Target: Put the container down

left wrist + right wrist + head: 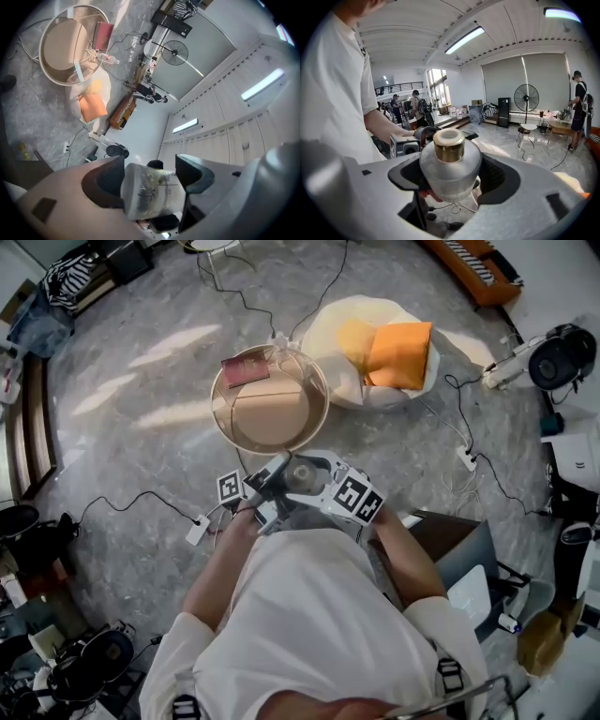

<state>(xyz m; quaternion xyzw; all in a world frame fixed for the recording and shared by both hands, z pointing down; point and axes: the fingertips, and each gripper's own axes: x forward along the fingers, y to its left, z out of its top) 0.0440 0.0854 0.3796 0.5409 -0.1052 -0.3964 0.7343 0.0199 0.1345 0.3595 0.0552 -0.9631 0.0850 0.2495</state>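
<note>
Both tongs, left gripper and right gripper, clamp one frosted glass container with gold cap; just ahead, a round wooden table stands on grey marble floor.

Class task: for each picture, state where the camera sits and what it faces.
Head view: on the person's head, looking down at round table, white shirt, forearms.
Left gripper view: on left gripper, facing table and ceiling; jaws grip frosted container.
Right gripper view: on right gripper, facing that shirt; jaws grip container.
Shared: container, all three.
</note>
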